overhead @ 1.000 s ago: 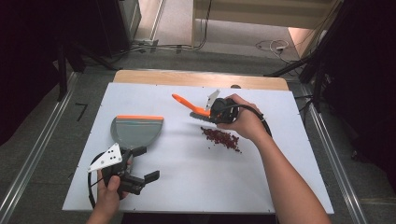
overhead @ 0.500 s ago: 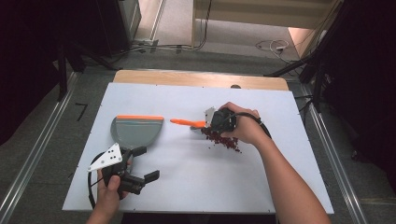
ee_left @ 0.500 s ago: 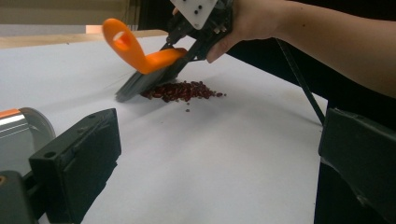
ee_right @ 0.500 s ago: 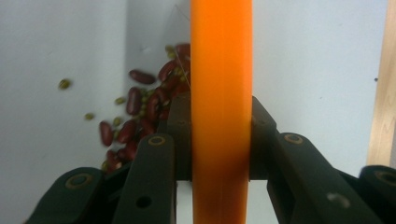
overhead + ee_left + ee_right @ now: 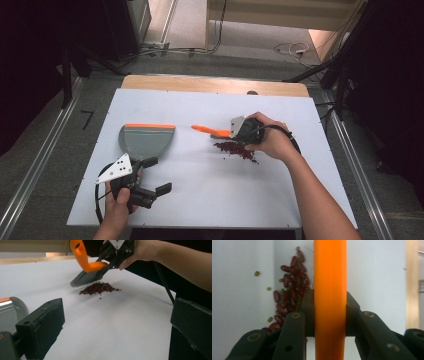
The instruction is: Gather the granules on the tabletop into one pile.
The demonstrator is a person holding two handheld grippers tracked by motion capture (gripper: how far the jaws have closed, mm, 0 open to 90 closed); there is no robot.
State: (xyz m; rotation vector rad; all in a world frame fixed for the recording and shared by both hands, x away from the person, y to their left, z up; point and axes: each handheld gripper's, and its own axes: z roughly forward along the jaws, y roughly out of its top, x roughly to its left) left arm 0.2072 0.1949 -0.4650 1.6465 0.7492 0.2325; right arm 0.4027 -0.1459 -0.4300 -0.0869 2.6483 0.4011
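A brush with an orange handle (image 5: 207, 130) is clamped in my right gripper (image 5: 226, 133), which is shut on it. In the right gripper view the handle (image 5: 330, 277) runs straight up between the jaws. The dark bristles (image 5: 86, 278) hover just above and behind a small pile of red beans (image 5: 235, 148) (image 5: 98, 288) (image 5: 292, 290) on the white table. A grey dustpan with an orange edge (image 5: 145, 140) lies at the left. My left gripper (image 5: 160, 175) rests just in front of the dustpan (image 5: 10, 307), its jaws wide open with nothing between them.
The white tabletop (image 5: 300, 200) has a wooden strip (image 5: 215, 84) along its far edge. A few stray green and red beans (image 5: 257, 273) lie beside the pile. Dark floor and metal rails surround the table.
My right gripper has come down towards the bean pile, and the brush handle has swung from slanting up-left to nearly level. The left gripper and dustpan have stayed put.
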